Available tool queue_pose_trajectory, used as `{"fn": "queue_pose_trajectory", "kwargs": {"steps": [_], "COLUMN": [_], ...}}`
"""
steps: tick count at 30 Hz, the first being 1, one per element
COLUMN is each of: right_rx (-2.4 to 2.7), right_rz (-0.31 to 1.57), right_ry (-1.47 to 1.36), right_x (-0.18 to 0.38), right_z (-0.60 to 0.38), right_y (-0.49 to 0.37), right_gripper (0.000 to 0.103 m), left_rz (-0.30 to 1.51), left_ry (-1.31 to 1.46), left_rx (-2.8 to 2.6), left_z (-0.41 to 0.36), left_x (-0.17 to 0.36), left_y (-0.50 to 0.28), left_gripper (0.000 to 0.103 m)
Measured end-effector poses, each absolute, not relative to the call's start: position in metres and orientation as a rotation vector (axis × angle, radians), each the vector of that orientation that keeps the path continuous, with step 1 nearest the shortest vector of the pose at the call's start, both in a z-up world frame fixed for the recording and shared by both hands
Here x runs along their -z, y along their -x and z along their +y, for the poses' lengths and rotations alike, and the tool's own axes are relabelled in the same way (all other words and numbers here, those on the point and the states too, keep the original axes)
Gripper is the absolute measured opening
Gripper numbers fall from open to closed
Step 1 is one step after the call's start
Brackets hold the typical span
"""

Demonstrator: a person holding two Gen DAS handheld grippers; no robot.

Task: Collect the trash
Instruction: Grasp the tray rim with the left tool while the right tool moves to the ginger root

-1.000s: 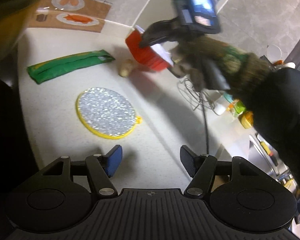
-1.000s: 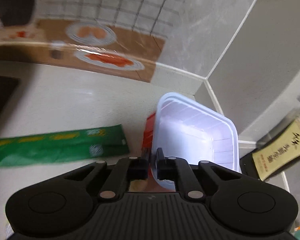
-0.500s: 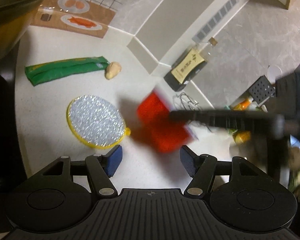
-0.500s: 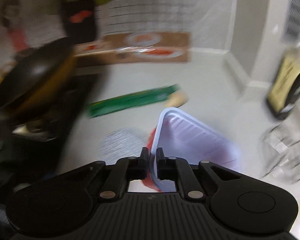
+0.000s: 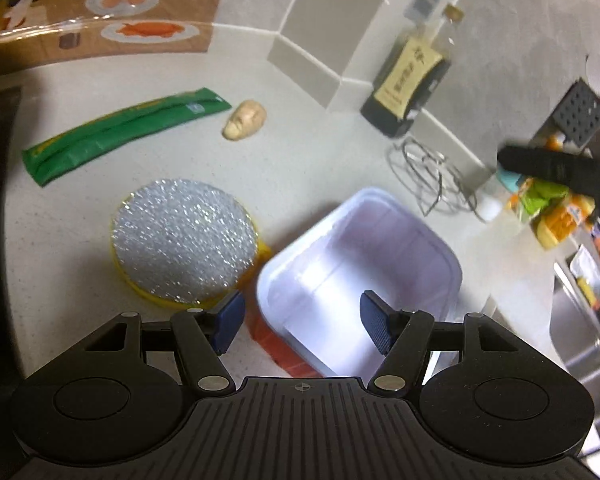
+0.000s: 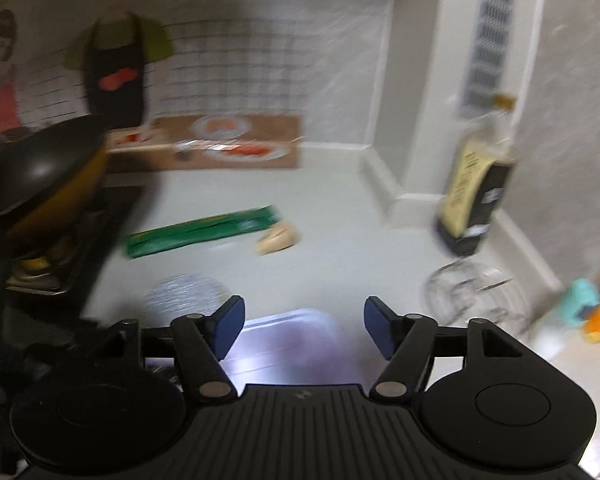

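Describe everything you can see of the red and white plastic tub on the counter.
The plastic tub is rectangular with rounded corners, a rolled rim, a glossy white inside that looks empty, and a red outside showing at its near lower corner. It sits open side up on the pale counter, beside the silver round pad, whose yellow rim it seems to touch. The left tongs hover open above it; nothing grips it.

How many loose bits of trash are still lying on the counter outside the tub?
2: the green wrapper near the stove side, and a pale scrap just past its end. More may be hidden behind the grippers.
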State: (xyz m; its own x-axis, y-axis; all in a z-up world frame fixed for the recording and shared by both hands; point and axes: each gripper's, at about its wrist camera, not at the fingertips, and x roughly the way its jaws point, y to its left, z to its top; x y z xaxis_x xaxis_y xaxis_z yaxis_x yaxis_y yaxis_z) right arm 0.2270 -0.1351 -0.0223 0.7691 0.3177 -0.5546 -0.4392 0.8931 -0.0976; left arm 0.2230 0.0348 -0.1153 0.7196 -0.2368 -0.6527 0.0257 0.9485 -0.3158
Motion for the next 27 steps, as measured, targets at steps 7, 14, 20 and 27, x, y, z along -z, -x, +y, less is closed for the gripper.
{"fn": "queue_pose_trajectory", "kwargs": {"steps": [7, 14, 20, 27], "right_rx": [-0.378, -0.39, -0.279, -0.271], "right_rz": [0.673, 0.923, 1.003, 1.058], "right_ry": [0.141, 0.041, 0.041, -0.03], "right_x": [0.026, 0.066, 0.108, 0.124], "right_z": [-0.122, -0.04, 0.005, 0.004], "right_y": [-0.293, -0.416, -0.486, -0.495], "right_gripper": [0.077, 0.077, 0.075, 0.04], "left_rz": [0.779, 0.781, 0.761, 0.753], "left_ry": [0.208, 0.221, 0.294, 0.346], "left_rx": [0.121, 0.08, 0.128, 0.139], "left_z": [0.039, 0.064, 0.084, 0.087], "left_x": [0.119, 0.112, 0.105, 0.108], "left_y": [-0.216, -0.199, -0.176, -0.172], "left_gripper": [0.067, 0.067, 0.067, 0.067]}}
